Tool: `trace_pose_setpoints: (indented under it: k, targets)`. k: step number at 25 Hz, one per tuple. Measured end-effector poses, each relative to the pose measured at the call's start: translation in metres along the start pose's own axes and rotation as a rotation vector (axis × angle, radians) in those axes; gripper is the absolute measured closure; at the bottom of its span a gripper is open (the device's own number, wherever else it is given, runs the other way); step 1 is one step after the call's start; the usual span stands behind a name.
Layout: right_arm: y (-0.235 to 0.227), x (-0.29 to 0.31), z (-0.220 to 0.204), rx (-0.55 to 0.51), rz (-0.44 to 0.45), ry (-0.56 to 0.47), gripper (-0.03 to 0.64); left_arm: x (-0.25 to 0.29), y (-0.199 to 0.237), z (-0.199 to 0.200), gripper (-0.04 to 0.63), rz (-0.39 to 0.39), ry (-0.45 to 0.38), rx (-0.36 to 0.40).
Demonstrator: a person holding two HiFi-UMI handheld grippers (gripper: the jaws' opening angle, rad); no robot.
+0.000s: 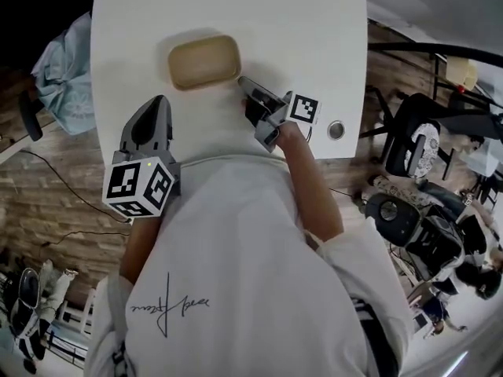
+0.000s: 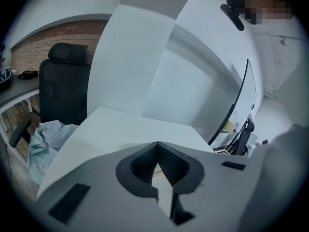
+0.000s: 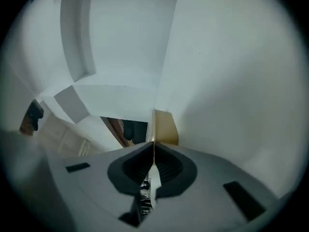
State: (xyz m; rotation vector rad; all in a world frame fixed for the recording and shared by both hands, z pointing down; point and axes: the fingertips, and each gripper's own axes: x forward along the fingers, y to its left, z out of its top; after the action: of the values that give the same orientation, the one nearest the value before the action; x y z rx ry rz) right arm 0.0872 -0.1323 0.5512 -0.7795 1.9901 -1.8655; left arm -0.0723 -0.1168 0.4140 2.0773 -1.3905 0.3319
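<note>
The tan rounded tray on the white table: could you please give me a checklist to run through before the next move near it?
1. The tan rounded wooden tray lies flat and empty on the white table: ok.
2. Right gripper open enough to take the tray's rim: not ok, its jaws are together with nothing between them.
3. Right gripper clear of the tray's right edge: cannot tell, the tips are right beside it.
4. Left gripper empty and apart from the tray: ok, jaws together over bare table.
5. Small round silver object away from both grippers: ok.
</note>
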Motion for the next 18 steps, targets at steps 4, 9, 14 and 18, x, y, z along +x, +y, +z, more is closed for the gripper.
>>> trace_pose_setpoints:
  k: [4, 9, 14, 18]
  targets:
    - [0.003, 0.001, 0.001, 0.002, 0.013, 0.003, 0.603, 0.000, 0.000, 0.002, 0.588, 0.001, -0.002, 0.002]
    - [0.005, 0.001, 0.000, 0.009, 0.023, 0.002, 0.603, 0.000, 0.001, 0.002, 0.588, 0.002, -0.009, -0.002]
    - [0.009, 0.001, -0.002, 0.008, 0.024, 0.004, 0.603, -0.003, 0.003, 0.004, 0.588, -0.001, -0.021, -0.009]
    - [0.012, 0.000, -0.003, 0.007, 0.027, 0.003, 0.604, -0.005, 0.004, 0.005, 0.588, -0.005, -0.029, -0.013]
